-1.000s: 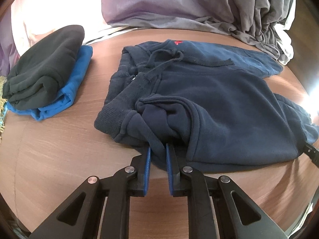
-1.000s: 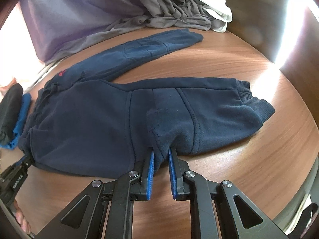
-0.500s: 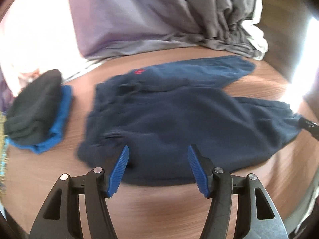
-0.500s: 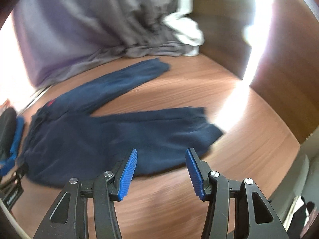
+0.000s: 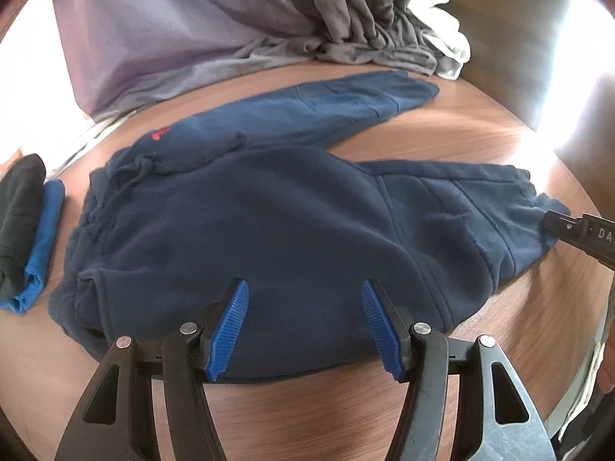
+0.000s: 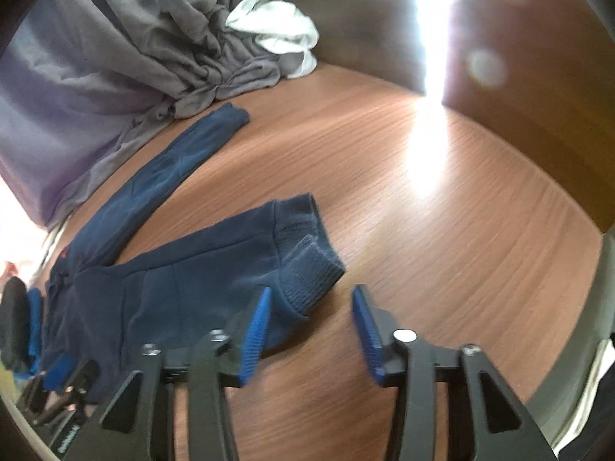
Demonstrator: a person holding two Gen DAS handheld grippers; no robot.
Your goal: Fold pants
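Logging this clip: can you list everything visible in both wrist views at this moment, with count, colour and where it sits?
pants: one pair, navy with a small red mark near the waist, spread flat mid-table, legs apart, the far leg angled toward the grey pile.
folded clothes: one stack, a black piece on a bright blue one, at the table's left edge.
grey fabric: one large bunched heap along the back of the table.
white cloth: one piece, beside the grey heap.
table: one, brown wood grain, sunlit patch on its right part.
left gripper: black with blue pads, open, over the pants' near edge.
right gripper: same colours, open, at the near leg's ribbed cuff.
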